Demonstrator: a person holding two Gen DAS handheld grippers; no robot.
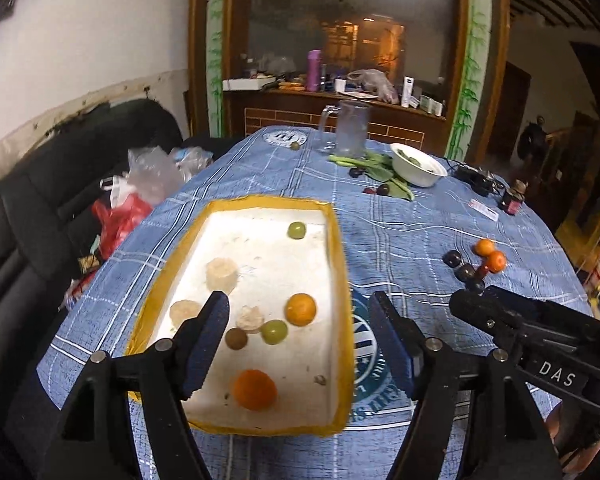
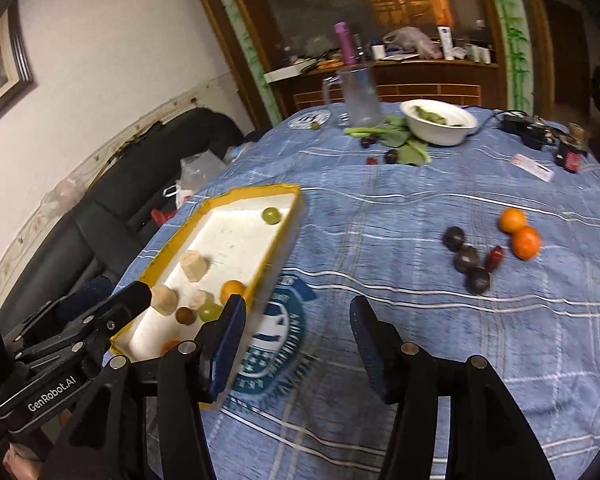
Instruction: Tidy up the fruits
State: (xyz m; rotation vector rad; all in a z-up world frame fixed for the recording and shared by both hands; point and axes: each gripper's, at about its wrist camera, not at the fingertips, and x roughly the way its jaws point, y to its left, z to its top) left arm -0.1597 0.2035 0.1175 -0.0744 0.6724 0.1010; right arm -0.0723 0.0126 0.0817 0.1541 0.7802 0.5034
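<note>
Black left tongs [image 1: 300,312] and right tongs [image 2: 298,322] gape, both empty.

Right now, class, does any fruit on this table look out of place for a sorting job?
Yes. Two oranges and several dark plums lie loose on the blue tablecloth, apart from the yellow-rimmed tray that already holds fruit. More dark fruit sits among green leaves by the white bowl.

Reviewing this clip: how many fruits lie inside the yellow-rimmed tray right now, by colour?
In the tray:
Orange: 2, one near and one further back
Green: 2, a far one and a near one
Brown: 1
Pale peeled pieces: 3
Total: 8
</note>
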